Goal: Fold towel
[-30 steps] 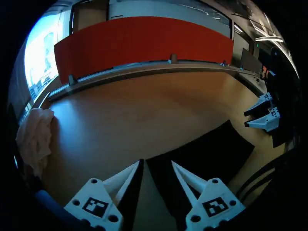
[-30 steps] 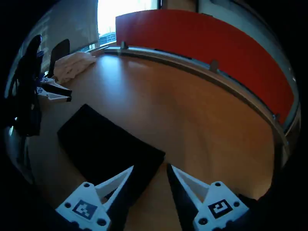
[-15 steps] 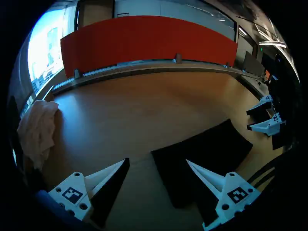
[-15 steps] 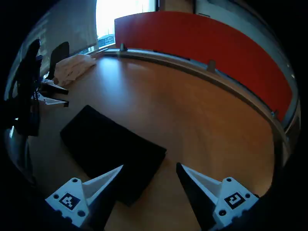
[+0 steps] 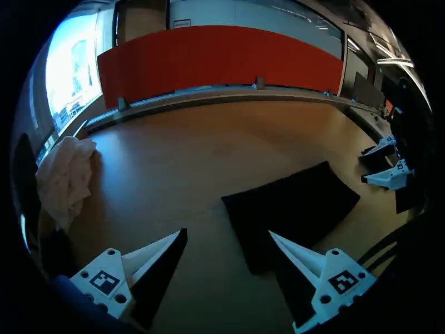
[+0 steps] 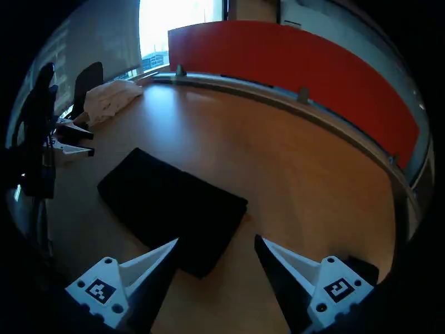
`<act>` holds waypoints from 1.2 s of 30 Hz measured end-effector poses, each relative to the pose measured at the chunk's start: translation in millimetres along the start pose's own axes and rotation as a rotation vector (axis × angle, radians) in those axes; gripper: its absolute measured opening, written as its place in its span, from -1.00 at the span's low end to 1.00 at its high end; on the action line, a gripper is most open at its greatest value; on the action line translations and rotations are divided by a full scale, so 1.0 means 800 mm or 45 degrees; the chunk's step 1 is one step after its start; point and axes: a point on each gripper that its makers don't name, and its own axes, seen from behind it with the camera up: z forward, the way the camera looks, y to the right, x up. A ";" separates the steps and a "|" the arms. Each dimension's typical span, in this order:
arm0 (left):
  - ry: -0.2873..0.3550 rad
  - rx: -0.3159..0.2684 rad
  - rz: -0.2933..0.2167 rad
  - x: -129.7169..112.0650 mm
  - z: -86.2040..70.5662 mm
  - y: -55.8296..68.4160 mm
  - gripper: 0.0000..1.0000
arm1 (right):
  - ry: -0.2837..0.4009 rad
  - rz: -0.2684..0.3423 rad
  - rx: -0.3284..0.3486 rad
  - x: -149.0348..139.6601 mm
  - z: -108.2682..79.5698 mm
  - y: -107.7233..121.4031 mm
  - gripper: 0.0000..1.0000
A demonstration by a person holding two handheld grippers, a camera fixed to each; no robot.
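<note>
Black towel (image 5: 289,206) untouched; left gripper (image 5: 226,232), right gripper (image 6: 216,238) (empty) agape.

Wooden table (image 5: 183,150), tan top, lit from the left. Black towel (image 5: 289,209) lies flat on it at the near side, folded into a thick rectangle set skew to the table edge. Pale crumpled cloth (image 5: 64,175) is heaped at the left edge, well apart from the towel; in the right gripper view it sits at the far left corner (image 6: 114,94). Grey rail (image 5: 222,96) runs along the far edge, with a red divider panel (image 5: 222,55) standing on it.
</note>
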 end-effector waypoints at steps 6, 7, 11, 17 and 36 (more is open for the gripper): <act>-0.013 0.023 -0.022 -0.024 -0.026 0.001 0.94 | 0.009 0.010 -0.007 -0.008 -0.017 -0.007 0.92; -0.014 0.026 -0.029 -0.028 -0.031 0.001 0.94 | 0.011 0.012 -0.008 -0.010 -0.020 -0.008 0.92; -0.014 0.041 -0.055 -0.040 -0.047 -0.001 0.94 | 0.016 0.017 -0.009 -0.016 -0.031 -0.014 0.92; -0.015 0.071 -0.075 -0.055 -0.064 -0.009 0.94 | 0.016 0.006 -0.008 -0.024 -0.039 -0.018 0.92; 0.022 0.173 -0.148 -0.080 -0.121 -0.031 0.94 | -0.018 -0.172 0.138 -0.028 -0.013 -0.033 0.92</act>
